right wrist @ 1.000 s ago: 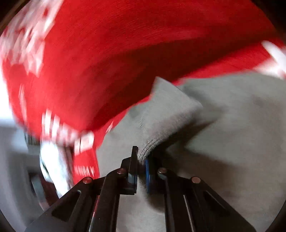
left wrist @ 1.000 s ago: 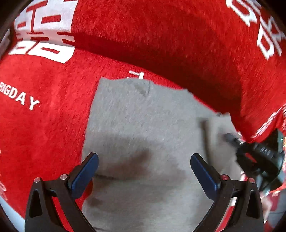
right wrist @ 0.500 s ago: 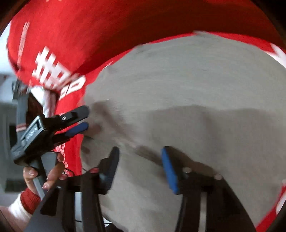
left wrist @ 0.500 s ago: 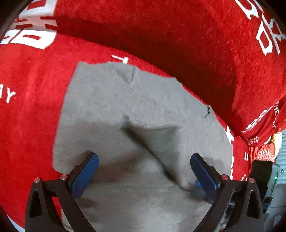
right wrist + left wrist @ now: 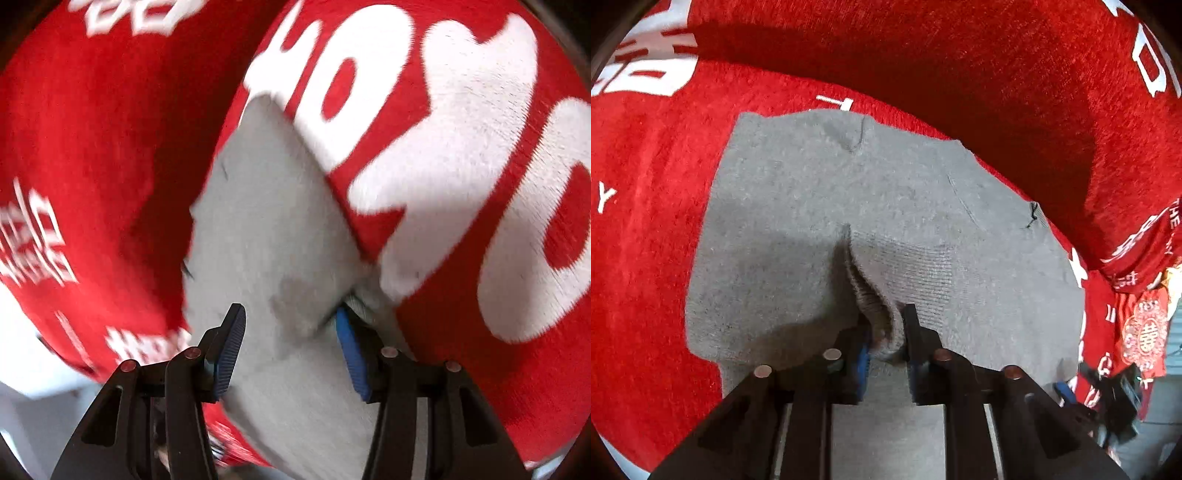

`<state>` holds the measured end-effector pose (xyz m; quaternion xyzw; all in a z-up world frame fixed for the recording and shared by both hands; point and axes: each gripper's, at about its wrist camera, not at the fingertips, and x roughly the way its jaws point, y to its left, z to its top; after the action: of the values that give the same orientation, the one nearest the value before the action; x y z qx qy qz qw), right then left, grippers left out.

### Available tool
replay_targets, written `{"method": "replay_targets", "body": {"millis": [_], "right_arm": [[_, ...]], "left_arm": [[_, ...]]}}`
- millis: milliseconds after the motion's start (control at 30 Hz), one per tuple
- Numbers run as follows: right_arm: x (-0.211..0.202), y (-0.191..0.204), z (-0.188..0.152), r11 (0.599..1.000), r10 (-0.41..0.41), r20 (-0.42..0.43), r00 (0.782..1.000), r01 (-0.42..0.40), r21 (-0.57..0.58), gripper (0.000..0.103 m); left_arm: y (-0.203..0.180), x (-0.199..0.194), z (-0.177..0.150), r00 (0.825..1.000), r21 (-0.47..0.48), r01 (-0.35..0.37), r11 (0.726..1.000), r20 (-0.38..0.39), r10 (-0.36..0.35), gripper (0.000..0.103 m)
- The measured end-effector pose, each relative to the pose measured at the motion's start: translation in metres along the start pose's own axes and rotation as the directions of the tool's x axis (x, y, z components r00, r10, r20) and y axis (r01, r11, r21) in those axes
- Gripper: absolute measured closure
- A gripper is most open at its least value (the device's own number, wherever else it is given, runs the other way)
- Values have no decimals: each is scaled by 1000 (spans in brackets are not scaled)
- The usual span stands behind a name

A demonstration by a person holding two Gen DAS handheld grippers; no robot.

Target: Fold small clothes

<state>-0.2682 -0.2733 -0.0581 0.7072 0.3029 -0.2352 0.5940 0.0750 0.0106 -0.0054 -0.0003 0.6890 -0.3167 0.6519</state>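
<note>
A small grey knitted garment lies flat on a red blanket with white lettering. My left gripper points steeply down at its near middle. Its jaws are closing, and the blue pads pinch a raised ribbed fold of the grey knit. In the blurred right wrist view the grey garment runs up between the jaws of my right gripper. Those jaws are closing but still stand apart. The left pad is clear of the cloth, and the right pad sits at the garment's edge by the blanket.
The red blanket rises in a thick fold behind the garment. At the far right it hangs over an edge, with a red printed cloth below. A dark tool with a blue tip shows at the lower right of the left view.
My left jaws went from wide open to pinched on a fold of the grey garment. My right gripper released the corner it held, opened, then rolled and swung to another edge of the garment.
</note>
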Motion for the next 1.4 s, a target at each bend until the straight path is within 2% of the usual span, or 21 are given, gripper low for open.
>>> {"method": "replay_targets", "body": {"millis": [33, 67, 200, 300, 433, 533, 567, 600, 667, 733, 800, 867, 967, 1033, 1067, 1100, 1167, 1200, 1300, 1333, 1400], "right_arm": [[0, 2, 4, 1000, -12, 8, 1000, 12, -11, 97], [1, 9, 6, 998, -40, 11, 999, 40, -45, 96], [-18, 26, 24, 968, -109, 40, 993, 115, -221, 96], [-15, 15, 34, 958, -163, 32, 986, 166, -232, 96], [-21, -2, 37, 956, -162, -9, 987, 155, -248, 97], [-29, -1, 30, 948, -201, -79, 976, 174, -266, 87], [-33, 4, 24, 940, -218, -101, 971, 181, -290, 75], [-39, 8, 19, 935, -217, -112, 970, 173, -311, 54], [-48, 22, 12, 916, -208, -93, 974, 161, -367, 38], [-59, 32, 23, 897, -207, -19, 978, 182, -403, 38], [-60, 31, 45, 914, -204, 32, 979, 202, -352, 38], [-50, 25, 68, 948, -161, 39, 986, 165, -273, 37], [-23, 29, 89, 957, -151, 27, 988, 153, -246, 38], [-1, 38, 94, 952, -162, -4, 987, 155, -265, 46], [8, 43, 94, 939, -192, -19, 981, 178, -293, 83], [12, 48, 94, 924, -231, -23, 973, 212, -319, 95], [10, 66, 88, 863, -301, 30, 953, 286, -416, 95], [6, 77, 83, 811, -341, 82, 936, 337, -479, 95], [14, 79, 81, 675, -467, 178, 866, 479, -561, 95], [19, 73, 83, 656, -492, 181, 852, 499, -566, 95], [16, 72, 85, 679, -462, 181, 868, 478, -557, 94]], "left_arm": [[-1, -3, -1, 1000, 11, -5, 1000, 8, 5, 86], [-1, -5, -2, 1000, 18, -7, 1000, 14, 7, 92], [-11, -11, -11, 999, 47, -9, 999, 37, 7, 92], [-14, -2, -20, 998, 59, -59, 996, 27, 57, 92], [-8, -4, -26, 992, 78, -120, 990, 47, 116, 92], [2, -17, -26, 978, 94, -202, 975, 70, 196, 92], [7, -22, -25, 976, 92, -213, 973, 72, 207, 92], [11, -28, -23, 974, 88, -220, 972, 74, 214, 92], [13, -39, -21, 971, 93, -229, 969, 90, 221, 91], [9, -47, -19, 970, 108, -229, 967, 108, 218, 91], [-5, -47, -16, 972, 130, -218, 967, 118, 203, 91], [-21, -39, -13, 974, 151, -211, 966, 114, 195, 91], [-44, -16, -9, 976, 160, -207, 965, 104, 192, 91], [-55, 0, -8, 974, 162, -218, 962, 98, 204, 91], [-56, 2, -9, 972, 164, -228, 960, 94, 215, 91], [-58, 8, -10, 969, 172, -244, 954, 90, 231, 91], [-58, 13, -14, 961, 186, -274, 944, 91, 261, 91], [-58, 14, -15, 958, 195, -285, 939, 96, 271, 91], [-56, 16, -17, 955, 203, -293, 934, 105, 277, 91], [-57, 19, -17, 953, 203, -298, 933, 109, 281, 91], [-59, 21, -18, 950, 210, -309, 928, 113, 291, 91]]}}
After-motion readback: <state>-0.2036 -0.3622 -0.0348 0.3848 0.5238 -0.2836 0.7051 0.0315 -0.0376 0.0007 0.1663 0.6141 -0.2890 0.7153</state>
